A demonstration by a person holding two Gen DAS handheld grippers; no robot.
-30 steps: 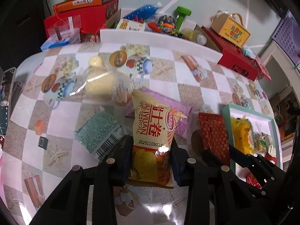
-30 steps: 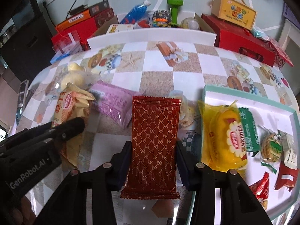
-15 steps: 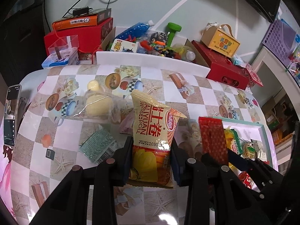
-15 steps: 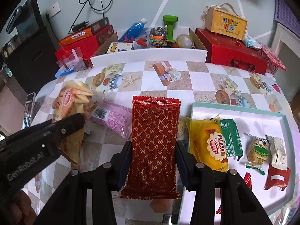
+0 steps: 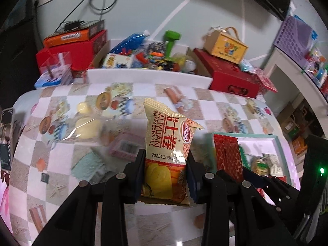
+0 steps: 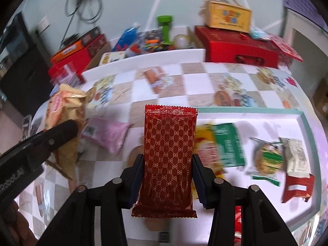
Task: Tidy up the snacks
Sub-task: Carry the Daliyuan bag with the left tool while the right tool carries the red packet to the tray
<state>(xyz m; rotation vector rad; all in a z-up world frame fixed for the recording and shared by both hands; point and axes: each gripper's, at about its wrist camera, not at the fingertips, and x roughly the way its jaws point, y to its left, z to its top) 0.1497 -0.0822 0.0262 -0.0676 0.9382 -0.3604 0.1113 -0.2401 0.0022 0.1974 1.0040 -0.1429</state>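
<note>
Right wrist view: right gripper (image 6: 167, 176) is clamped on the red packet (image 6: 169, 149), held above the table beside the tray (image 6: 250, 110). Left gripper (image 5: 165, 176) grips the Swiss roll bag (image 5: 167, 143) likewise. Transport step in hand; next, judged, each calls for lowering into bare tray space and releasing.

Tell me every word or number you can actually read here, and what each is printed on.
"DALIYUAN SWISSROLL": yellow snack bag, held in the left gripper.
"20251103G": same bag, date stamp.
"Robot.AI": left gripper's body, seen from the right wrist view.
Red wrapper in the right gripper: pattern only.
Background boxes and tray snacks: blurred, unreadable.
</note>
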